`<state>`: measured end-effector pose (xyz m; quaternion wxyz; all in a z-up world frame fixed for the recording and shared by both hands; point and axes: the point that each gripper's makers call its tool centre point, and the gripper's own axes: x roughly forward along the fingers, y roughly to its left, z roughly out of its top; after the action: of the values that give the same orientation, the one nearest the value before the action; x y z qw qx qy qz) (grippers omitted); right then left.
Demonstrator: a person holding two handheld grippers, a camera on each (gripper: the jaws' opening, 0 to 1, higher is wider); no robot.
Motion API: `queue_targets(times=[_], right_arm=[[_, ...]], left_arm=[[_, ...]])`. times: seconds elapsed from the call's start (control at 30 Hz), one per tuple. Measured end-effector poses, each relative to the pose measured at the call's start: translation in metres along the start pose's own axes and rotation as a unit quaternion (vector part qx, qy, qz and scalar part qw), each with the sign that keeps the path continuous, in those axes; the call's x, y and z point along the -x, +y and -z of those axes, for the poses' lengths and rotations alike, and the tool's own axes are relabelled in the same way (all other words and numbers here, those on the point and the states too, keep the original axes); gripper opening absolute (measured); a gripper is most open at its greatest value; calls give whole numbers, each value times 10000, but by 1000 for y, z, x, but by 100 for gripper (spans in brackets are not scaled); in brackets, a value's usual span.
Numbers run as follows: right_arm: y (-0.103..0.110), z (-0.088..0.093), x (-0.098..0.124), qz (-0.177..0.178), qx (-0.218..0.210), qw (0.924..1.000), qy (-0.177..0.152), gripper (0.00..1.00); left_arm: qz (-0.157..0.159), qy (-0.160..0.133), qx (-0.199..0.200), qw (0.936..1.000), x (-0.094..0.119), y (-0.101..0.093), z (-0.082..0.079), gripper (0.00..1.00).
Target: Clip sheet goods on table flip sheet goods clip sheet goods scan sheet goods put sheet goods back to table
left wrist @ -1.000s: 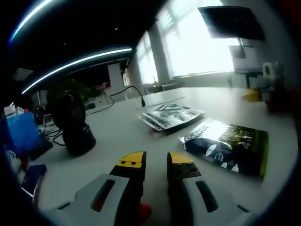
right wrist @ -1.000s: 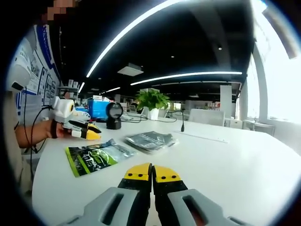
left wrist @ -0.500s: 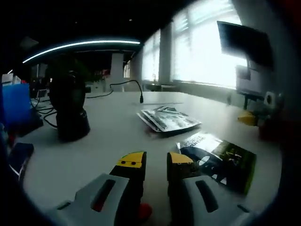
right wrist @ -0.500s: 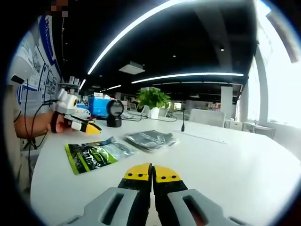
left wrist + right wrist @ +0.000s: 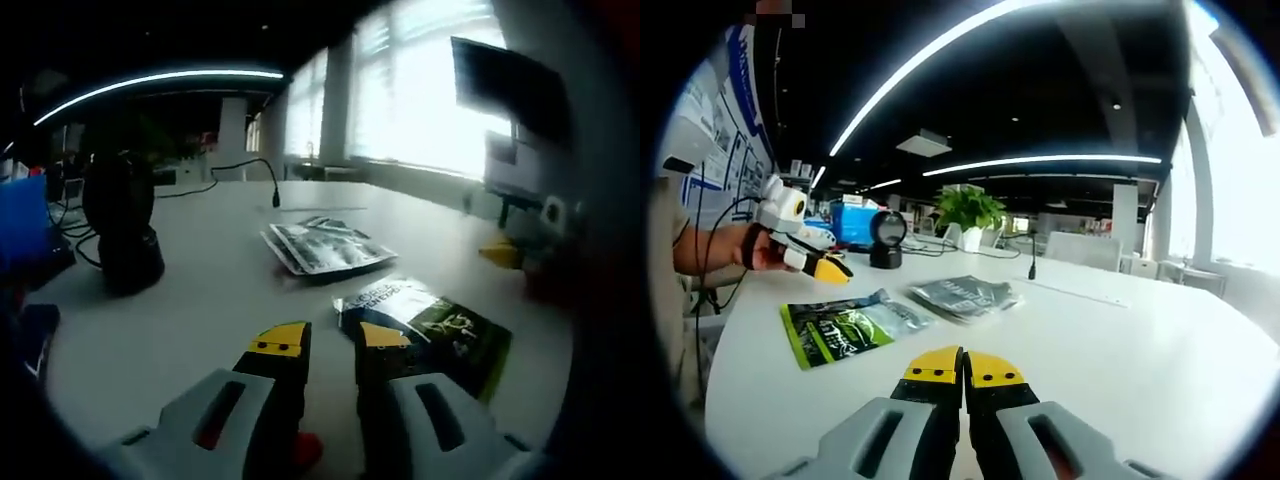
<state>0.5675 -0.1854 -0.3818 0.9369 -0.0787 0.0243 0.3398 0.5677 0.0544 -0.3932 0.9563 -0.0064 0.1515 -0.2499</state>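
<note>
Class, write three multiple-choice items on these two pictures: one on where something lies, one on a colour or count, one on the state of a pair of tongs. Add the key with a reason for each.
1. Where does the green packet lie?
A. On the white table, beside the grey packets
B. On the floor
C. On top of the black scanner

2. What colour are the tips of both tongs?
A. Red
B. Yellow
C. Blue

3. How do the right tongs stand?
A. Wide open
B. Shut on a packet
C. Shut, holding nothing

Key:
1 A: the green packet rests flat on the table next to the grey packets, well away from the scanner.
2 B: the left tongs and right tongs both end in yellow.
3 C: in the right gripper view the tips meet with nothing between them.
</note>
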Motion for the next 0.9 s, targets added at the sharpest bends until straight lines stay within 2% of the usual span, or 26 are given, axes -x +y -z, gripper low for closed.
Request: queue_targets(times=[0.2,0.3,0.4,0.47,0.6,0.73,0.9], right_arm=[[2,-2,1,-26,11,10000,-31,0],[0,-3,1,117,104,9999,-14,0],[5,-7,-1,107,133,9998,35,0],[18,-8,-4,-122,154,9997,107,0],[31,-4,-12,-269,280,9988,299,0],[38,-1,-19,-380,282,9980,411,0],[47,-7,-25,-556,252,9974,381,0]], left_arm=[[93,54,150,9998,2,-2,0,11],[144,106,141,9997,3,-5,0,12],[339,207,371,9985,5,-14,3,12],[425,262,481,9976,6,-17,5,12],[604,367,910,9933,8,-21,9,12],[552,391,924,9934,8,-16,10,12],[663,496,1176,9896,9,-18,14,12]])
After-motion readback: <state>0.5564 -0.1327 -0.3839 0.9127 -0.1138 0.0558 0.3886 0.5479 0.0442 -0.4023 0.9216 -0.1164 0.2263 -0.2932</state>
